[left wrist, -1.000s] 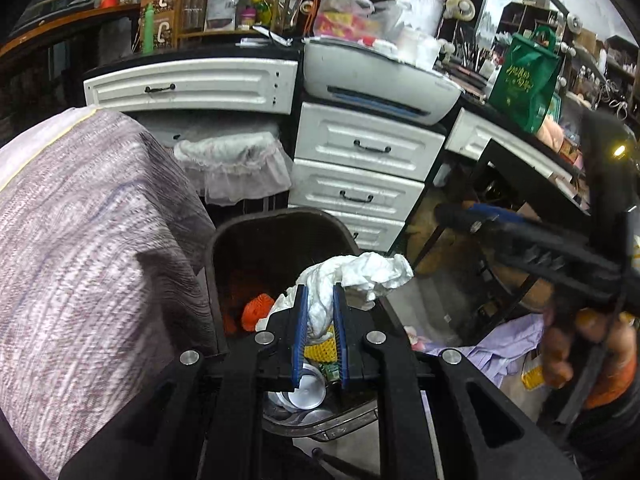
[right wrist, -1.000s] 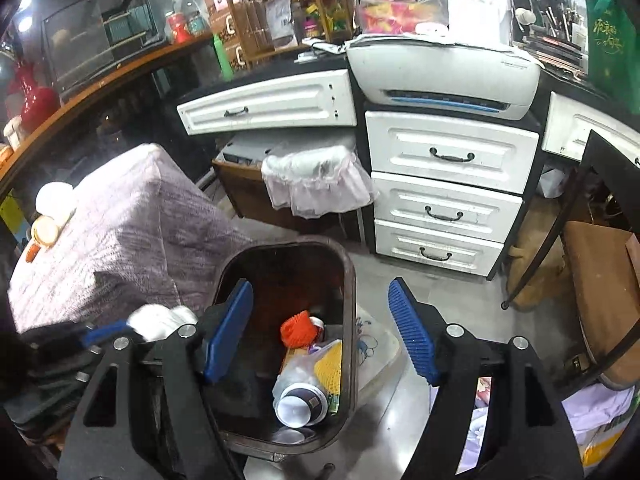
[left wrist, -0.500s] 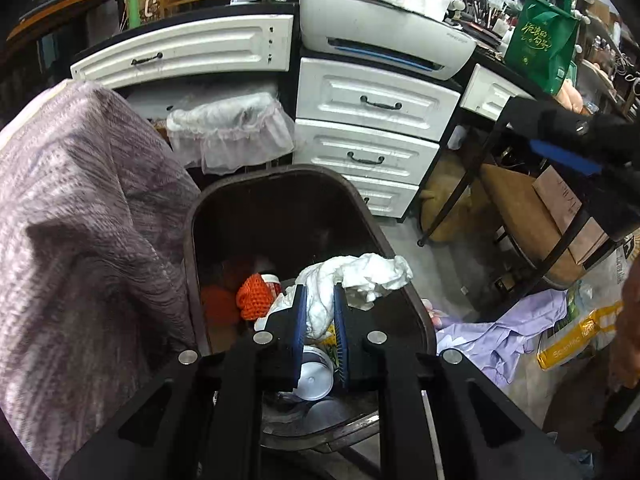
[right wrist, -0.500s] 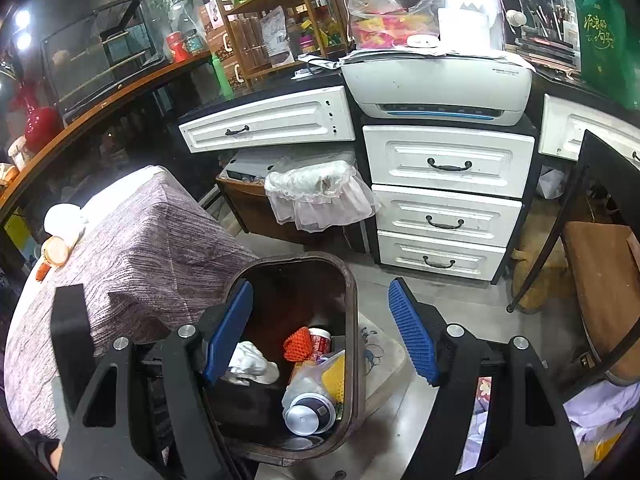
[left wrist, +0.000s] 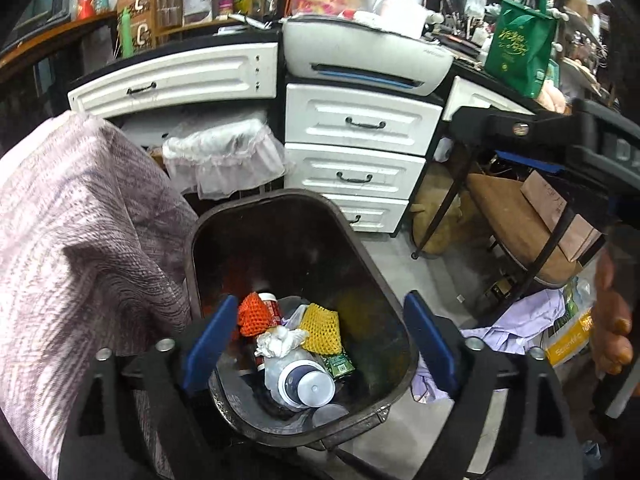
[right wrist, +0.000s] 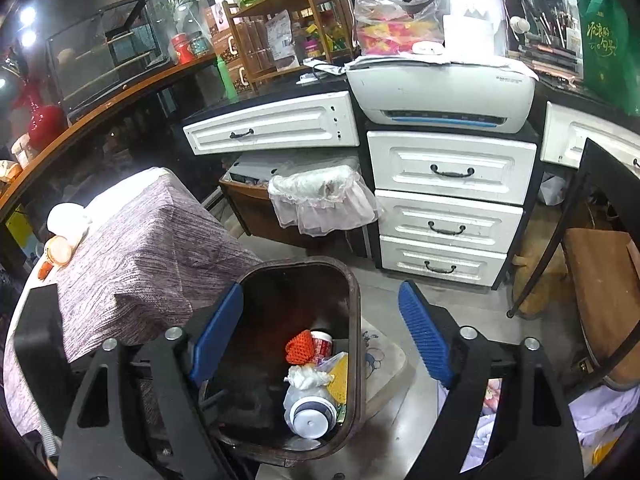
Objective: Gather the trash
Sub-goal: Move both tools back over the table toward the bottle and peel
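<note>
I hold my left gripper [left wrist: 316,344] directly over the bin [left wrist: 384,280], fingers spread wide and empty, so the crumpled tissue [left wrist: 280,340] lies inside on the other trash; my right gripper [right wrist: 320,340] hovers wide too.

Tissue wad [left wrist: 280,340] in bin [left wrist: 372,252], beside table [left wrist: 80,220].

A large white "C" stands on the brown box [left wrist: 140,8]; the yellow packet [left wrist: 570,338] reads "Scientific".

A cluttered home room: white drawers [right wrist: 450,172], a printer [right wrist: 440,96] (papers piled on top), stocked wooden shelves [right wrist: 280,36].
</note>
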The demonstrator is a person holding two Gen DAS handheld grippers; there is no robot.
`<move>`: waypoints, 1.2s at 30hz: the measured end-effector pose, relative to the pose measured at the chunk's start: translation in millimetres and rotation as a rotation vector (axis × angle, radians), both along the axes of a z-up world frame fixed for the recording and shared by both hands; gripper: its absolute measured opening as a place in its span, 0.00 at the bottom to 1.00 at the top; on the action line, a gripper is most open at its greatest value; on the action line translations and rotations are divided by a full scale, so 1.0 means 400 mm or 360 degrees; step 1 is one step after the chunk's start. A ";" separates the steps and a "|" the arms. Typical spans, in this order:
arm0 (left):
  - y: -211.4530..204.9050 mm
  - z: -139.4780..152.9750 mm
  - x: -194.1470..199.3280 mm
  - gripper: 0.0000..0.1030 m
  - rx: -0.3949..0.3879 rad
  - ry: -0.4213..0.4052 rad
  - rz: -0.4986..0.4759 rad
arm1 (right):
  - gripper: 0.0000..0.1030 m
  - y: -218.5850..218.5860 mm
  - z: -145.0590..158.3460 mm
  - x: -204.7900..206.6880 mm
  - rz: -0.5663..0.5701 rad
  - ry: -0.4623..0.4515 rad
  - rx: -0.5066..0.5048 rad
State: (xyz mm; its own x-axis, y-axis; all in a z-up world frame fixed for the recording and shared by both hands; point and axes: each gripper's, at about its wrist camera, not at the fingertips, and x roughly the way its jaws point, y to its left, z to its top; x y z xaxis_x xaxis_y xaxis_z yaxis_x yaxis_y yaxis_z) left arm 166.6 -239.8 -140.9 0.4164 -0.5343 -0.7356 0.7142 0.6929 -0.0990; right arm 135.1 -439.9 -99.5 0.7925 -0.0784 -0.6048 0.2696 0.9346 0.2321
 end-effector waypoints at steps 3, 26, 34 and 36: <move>0.016 0.027 -0.014 0.91 -0.0037 -0.0028 -0.0016 | 0.81 0.006 0.007 0.001 0.0016 -0.0010 -0.0012; 0.324 0.230 -0.030 0.95 -0.0225 -0.0155 0.0179 | 0.93 0.238 0.087 0.057 0.0513 -0.0139 -0.0082; 0.495 0.247 0.021 0.95 -0.0115 -0.0214 0.0418 | 0.94 0.413 0.127 0.159 0.0801 -0.0119 -0.0048; 0.548 0.251 0.033 0.95 -0.0109 -0.0226 0.0479 | 0.94 0.480 0.139 0.190 0.0901 -0.0107 -0.0092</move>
State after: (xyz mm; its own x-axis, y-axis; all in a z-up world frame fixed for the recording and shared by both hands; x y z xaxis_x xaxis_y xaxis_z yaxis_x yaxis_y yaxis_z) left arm 179.6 -20.6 -40.6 0.6587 -0.4180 -0.6256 0.4885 0.8700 -0.0669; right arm 210.9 -247.9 -44.1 0.7572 0.3381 -0.5589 -0.2903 0.9407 0.1757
